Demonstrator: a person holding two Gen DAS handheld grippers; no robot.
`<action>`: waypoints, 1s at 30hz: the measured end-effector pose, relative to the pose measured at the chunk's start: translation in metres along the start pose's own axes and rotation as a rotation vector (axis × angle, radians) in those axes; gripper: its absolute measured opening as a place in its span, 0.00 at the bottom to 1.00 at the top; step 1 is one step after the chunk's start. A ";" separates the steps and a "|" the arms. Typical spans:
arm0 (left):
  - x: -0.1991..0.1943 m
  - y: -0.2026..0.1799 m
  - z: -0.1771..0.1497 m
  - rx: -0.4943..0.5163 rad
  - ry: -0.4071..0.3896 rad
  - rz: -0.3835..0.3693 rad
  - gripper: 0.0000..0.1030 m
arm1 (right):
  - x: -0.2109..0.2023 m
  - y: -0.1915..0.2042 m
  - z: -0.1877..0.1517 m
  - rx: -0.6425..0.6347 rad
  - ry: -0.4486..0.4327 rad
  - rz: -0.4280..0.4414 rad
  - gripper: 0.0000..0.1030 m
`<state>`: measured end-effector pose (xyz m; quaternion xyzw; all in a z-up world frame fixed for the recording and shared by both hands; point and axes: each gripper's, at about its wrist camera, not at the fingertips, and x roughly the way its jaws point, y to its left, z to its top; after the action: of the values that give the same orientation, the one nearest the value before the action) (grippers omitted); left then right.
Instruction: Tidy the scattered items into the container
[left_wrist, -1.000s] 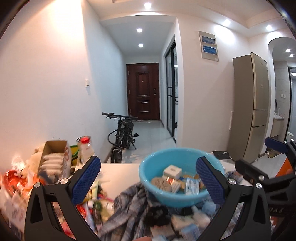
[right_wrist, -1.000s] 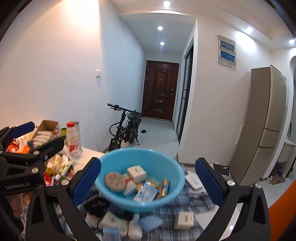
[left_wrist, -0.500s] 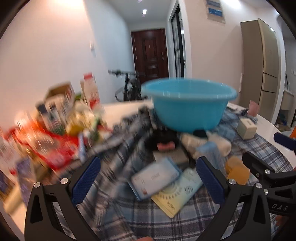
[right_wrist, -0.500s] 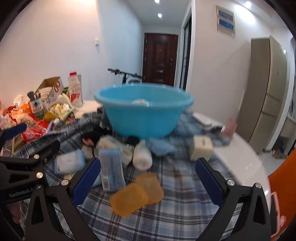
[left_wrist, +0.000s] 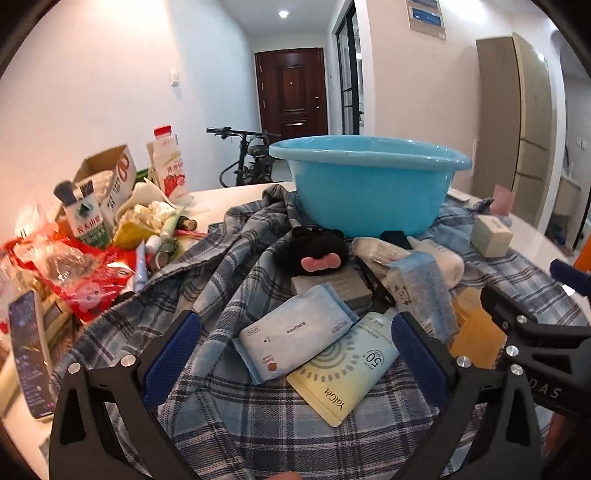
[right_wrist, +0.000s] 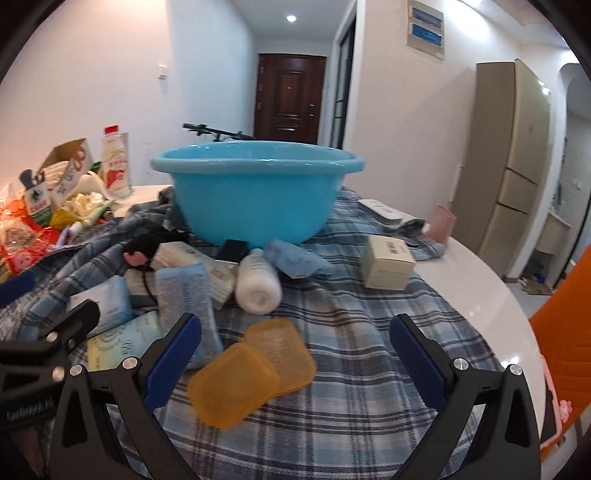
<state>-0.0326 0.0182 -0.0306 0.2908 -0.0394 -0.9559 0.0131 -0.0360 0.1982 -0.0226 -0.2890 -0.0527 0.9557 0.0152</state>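
Note:
A blue plastic basin (left_wrist: 369, 184) (right_wrist: 255, 195) stands on a plaid cloth (left_wrist: 258, 417) (right_wrist: 369, 350). Small items lie scattered in front of it. My left gripper (left_wrist: 295, 354) is open and low over a pale blue tissue pack (left_wrist: 291, 332) and a yellow sachet (left_wrist: 347, 373). My right gripper (right_wrist: 295, 354) is open, with two orange soap cases (right_wrist: 251, 369) between its fingers. A white bottle (right_wrist: 258, 284), a blue wipes pack (right_wrist: 184, 295), a beige box (right_wrist: 388, 266) and a black fluffy hair tie (left_wrist: 314, 247) also lie on the cloth.
A heap of groceries (left_wrist: 92, 236) with a milk bottle (left_wrist: 168, 162) and cartons fills the table's left side. A pink cup (right_wrist: 441, 223) and a white remote (right_wrist: 380, 212) lie at the right. The white table edge (right_wrist: 491, 295) curves along the right.
Both grippers dropped from high above the basin to just over the cloth. The basin's inside is out of sight now, and the scattered items sit close between the fingers.

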 end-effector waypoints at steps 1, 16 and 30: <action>0.001 0.000 0.000 0.002 0.007 0.005 1.00 | 0.002 0.001 0.000 -0.003 0.010 -0.010 1.00; 0.003 0.006 0.000 -0.029 0.021 0.011 1.00 | 0.005 -0.002 0.000 0.008 0.020 0.037 1.00; -0.001 0.008 0.001 -0.053 -0.003 -0.008 1.00 | -0.003 -0.007 0.001 0.035 -0.019 0.040 1.00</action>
<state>-0.0322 0.0102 -0.0282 0.2890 -0.0130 -0.9571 0.0167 -0.0342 0.2047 -0.0200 -0.2808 -0.0306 0.9593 0.0007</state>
